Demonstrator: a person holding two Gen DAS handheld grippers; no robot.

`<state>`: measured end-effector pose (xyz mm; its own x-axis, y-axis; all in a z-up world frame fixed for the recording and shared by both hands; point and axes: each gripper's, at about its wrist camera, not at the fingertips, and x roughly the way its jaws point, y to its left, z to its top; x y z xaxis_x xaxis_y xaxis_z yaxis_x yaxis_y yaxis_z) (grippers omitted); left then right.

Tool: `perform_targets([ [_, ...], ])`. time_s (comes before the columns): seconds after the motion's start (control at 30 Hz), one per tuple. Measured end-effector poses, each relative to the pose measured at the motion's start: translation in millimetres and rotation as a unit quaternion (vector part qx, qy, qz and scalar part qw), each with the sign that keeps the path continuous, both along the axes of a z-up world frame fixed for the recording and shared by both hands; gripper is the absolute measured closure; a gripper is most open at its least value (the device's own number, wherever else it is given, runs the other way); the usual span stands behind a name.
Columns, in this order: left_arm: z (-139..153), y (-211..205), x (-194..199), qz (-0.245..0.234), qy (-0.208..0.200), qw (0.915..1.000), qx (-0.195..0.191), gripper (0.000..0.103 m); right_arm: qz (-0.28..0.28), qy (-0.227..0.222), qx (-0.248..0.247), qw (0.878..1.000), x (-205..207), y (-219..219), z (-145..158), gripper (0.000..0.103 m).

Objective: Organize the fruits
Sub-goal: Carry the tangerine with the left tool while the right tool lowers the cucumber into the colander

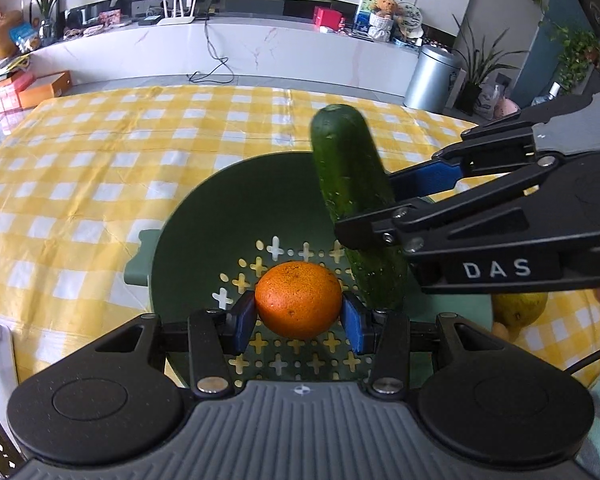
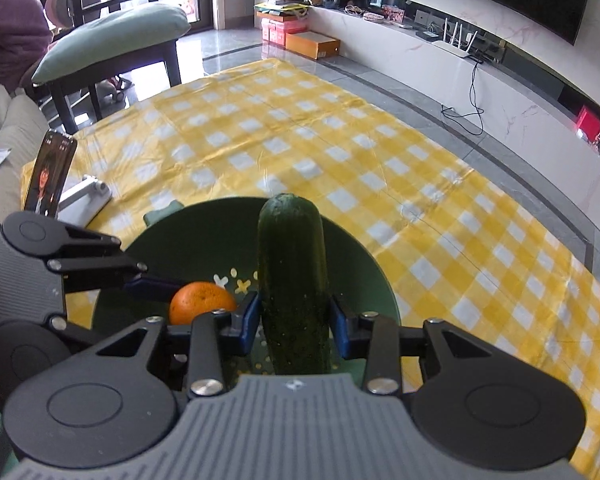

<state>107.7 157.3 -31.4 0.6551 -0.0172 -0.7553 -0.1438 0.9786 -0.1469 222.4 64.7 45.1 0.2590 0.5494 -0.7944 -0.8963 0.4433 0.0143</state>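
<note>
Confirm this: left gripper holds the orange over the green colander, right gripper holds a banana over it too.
Not a banana: the right gripper holds a cucumber, as the right wrist view shows. The left gripper does hold the orange over the green colander.

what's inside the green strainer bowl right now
An orange gripped by the left gripper, and the lower end of a cucumber held by the right gripper. They hide part of the green strainer bowl's perforated floor.

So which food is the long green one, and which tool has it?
The cucumber, held by the right tool over the green bowl. The orange in the left tool is round.
</note>
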Motion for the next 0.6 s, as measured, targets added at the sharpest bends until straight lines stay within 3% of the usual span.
perform_targets([
  [0.2, -0.9, -4.1, 3.7, -0.003, -0.006, 0.9996, 0.029, 0.052, -0.016, 0.029, 0.031, 0.999, 14.2, 4.2, -11.1, 0.069],
  [0.4, -5.5, -21.9, 8.1, -0.014, 0.006, 0.9946, 0.102, 0.052, -0.029, 0.067, 0.06, 0.996, 23.7, 6.0, -21.7, 0.068],
  [0.6, -14.8, -43.3, 10.5, -0.026, 0.031, 0.9818, 0.186, 0.051, -0.038, 0.062, 0.065, 0.995, 19.0, -1.8, -23.6, 0.066],
])
